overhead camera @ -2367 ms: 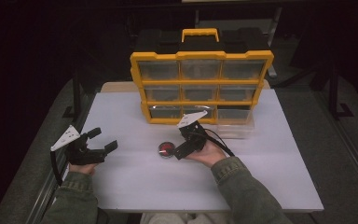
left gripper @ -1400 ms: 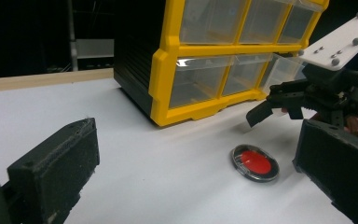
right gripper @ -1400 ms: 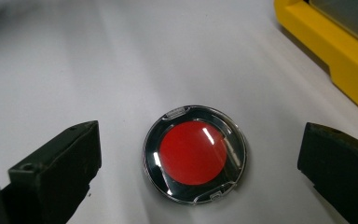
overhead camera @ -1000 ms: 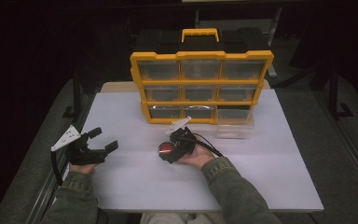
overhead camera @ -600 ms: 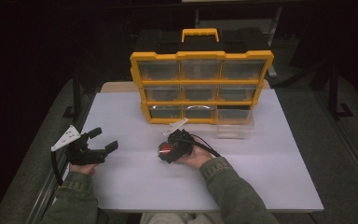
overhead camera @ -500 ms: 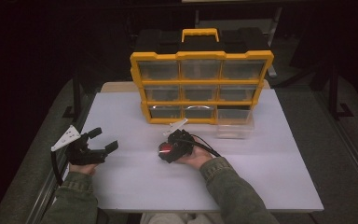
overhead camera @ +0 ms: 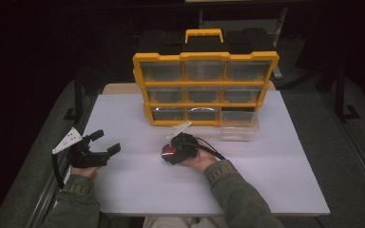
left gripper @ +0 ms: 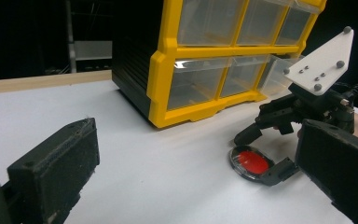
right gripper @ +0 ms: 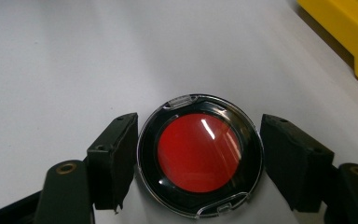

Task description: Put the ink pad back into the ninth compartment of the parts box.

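**Red disc between the right jaws on the white table**

White table [overhead camera: 266, 180] fills the middle of the high view, with darkness all around it and a yellow drawer cabinet [overhead camera: 204, 88] standing at its far side. One clear drawer [overhead camera: 238, 124] sits pulled out at the cabinet's lower right corner.

Near the table's middle, just in front of the cabinet, lies a round case with a red centre [right gripper: 199, 151], flat on the surface under a clear lid. The right gripper [overhead camera: 171, 153] has just been closing its jaws on this case. In the right gripper view the left pad touches the rim, and the right pad stands at the opposite edge, so the case is clamped between them. The left gripper view shows the same hold from the side, with the case [left gripper: 251, 162] resting on the table.

At the table's left edge, well apart from the case, the left gripper [overhead camera: 105, 142] hovers with its jaws spread wide and nothing between them.
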A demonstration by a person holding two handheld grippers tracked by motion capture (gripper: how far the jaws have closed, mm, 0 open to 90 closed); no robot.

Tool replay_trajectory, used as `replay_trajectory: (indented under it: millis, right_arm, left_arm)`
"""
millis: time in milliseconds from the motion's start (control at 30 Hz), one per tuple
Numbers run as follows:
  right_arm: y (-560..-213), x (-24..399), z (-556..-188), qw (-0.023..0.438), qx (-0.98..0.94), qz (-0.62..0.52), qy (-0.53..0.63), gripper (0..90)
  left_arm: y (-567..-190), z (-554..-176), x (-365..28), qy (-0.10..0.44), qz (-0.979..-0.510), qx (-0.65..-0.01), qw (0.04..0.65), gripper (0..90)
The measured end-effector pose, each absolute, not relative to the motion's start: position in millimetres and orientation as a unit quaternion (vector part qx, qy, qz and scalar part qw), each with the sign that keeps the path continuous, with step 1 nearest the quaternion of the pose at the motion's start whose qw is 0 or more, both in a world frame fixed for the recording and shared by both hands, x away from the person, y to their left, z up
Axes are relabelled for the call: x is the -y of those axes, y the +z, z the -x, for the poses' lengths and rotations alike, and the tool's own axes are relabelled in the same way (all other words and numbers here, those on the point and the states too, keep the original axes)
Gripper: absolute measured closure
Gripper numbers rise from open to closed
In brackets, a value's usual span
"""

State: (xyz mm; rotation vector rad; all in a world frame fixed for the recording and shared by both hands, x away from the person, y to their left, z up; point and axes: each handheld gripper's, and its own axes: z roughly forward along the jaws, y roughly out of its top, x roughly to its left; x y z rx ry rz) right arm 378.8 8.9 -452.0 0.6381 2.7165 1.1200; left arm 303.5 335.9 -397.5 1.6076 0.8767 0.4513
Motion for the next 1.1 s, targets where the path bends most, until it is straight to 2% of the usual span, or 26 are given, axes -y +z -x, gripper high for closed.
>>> replay_trajectory:
  millis: [667, 1100]
  right_arm:
    - [-437.5, -2.7, -375.6, 0.058, -0.893, -0.209, 0.395, 28.6]
    - [-409.9, 14.3, -373.8, 0.072, -0.871, -0.215, 0.436, 28.7]
  left_arm:
    - [-397.3, -303.4, -336.1, 0.197, -0.69, -0.377, 0.585, 0.0]
    - [-397.2, -303.3, -336.1, 0.198, -0.69, -0.377, 0.585, 0.0]
